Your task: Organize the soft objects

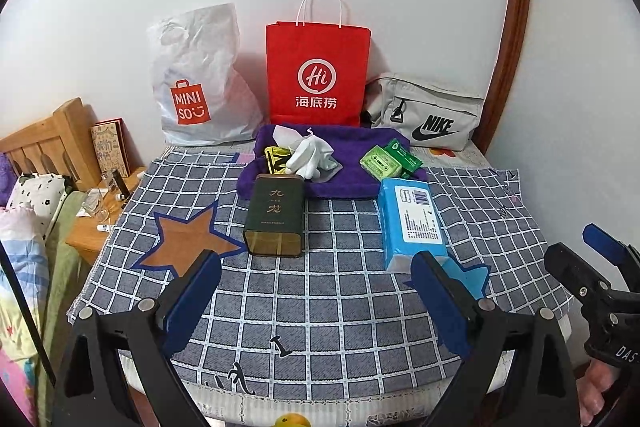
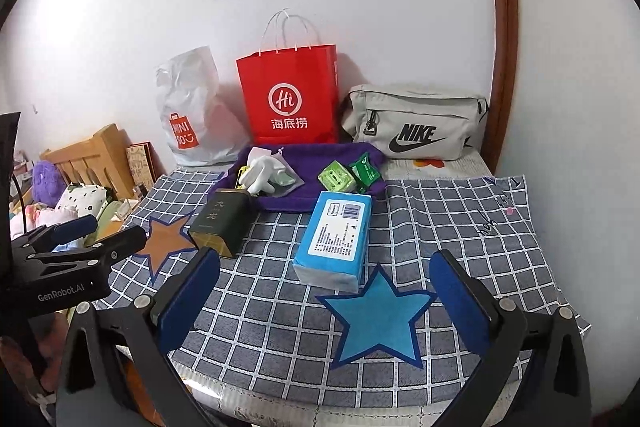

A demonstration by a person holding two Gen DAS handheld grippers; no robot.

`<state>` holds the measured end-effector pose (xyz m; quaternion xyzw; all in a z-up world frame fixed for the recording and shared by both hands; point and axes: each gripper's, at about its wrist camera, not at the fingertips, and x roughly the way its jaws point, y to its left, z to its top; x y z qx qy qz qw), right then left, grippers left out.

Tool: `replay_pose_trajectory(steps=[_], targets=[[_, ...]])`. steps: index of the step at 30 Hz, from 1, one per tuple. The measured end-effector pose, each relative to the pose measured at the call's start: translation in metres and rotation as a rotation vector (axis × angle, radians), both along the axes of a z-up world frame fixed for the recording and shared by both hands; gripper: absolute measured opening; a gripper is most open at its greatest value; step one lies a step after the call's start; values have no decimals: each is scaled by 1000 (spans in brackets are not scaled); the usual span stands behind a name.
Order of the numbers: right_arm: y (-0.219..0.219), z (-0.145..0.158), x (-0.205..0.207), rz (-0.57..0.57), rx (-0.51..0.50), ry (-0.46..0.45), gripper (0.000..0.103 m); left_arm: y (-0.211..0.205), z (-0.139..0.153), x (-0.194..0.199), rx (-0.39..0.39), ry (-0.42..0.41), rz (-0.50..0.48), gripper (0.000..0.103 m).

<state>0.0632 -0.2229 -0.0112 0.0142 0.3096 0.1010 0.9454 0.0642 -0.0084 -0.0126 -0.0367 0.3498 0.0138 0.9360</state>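
A blue tissue pack lies on the checked cloth, just ahead of both grippers. Behind it a purple towel carries white gloves, a green tissue packet and a darker green packet. A dark tea tin lies at the towel's front left. My left gripper is open over the cloth with nothing between its fingers. My right gripper is open above a blue star patch, also holding nothing.
Against the wall stand a white Miniso bag, a red paper bag and a grey Nike pouch. A brown star patch marks the cloth's left. A wooden bed frame stands beyond the left edge.
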Motion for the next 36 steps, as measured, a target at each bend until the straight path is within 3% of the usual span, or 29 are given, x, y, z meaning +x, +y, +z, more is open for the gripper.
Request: replay_pose_trajectory(steps=[36], targets=[[-3, 6, -13, -2, 7, -8, 103, -2, 6, -10, 11, -10, -1, 96]])
